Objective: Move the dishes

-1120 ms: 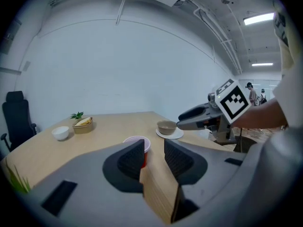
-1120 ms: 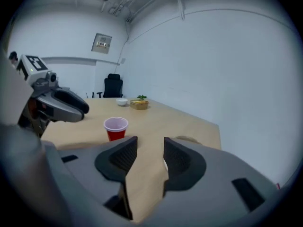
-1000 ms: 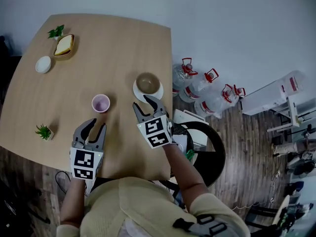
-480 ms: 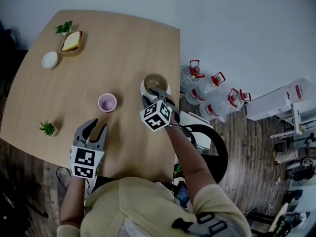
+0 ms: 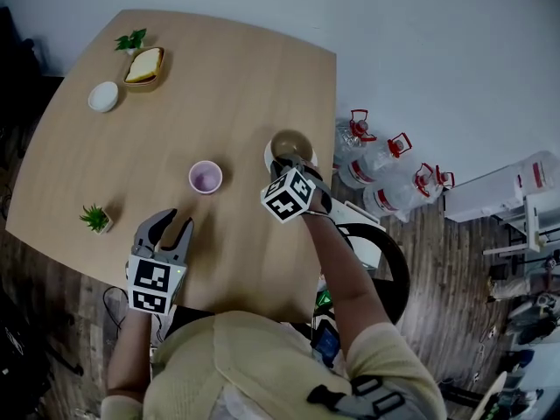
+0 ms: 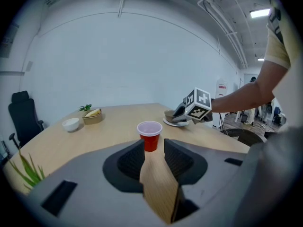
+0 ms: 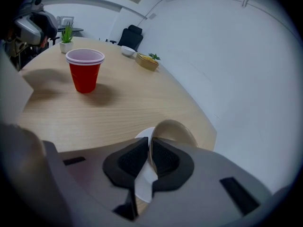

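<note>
A tan bowl (image 5: 290, 144) sits on a white saucer (image 5: 270, 157) near the table's right edge. My right gripper (image 5: 292, 165) is at the bowl's near side, shut on its rim; in the right gripper view the bowl (image 7: 176, 128) and its rim run between the closed jaws of that gripper (image 7: 149, 154). A red cup (image 5: 206, 177) stands upright mid-table, also seen as the cup (image 6: 149, 135) straight ahead of my left gripper (image 6: 152, 156). The left gripper (image 5: 166, 231) rests near the front edge, open and empty.
At the far left corner stand a small white bowl (image 5: 103, 96), a dish with bread (image 5: 145, 66) and a small plant (image 5: 131, 39). Another small plant (image 5: 94, 219) is at the left edge. Water bottles (image 5: 378, 160) and a black chair (image 5: 383, 265) stand on the floor at the right.
My right gripper has moved forward to the bowl and closed on its rim. The left gripper has stayed in place, open.
</note>
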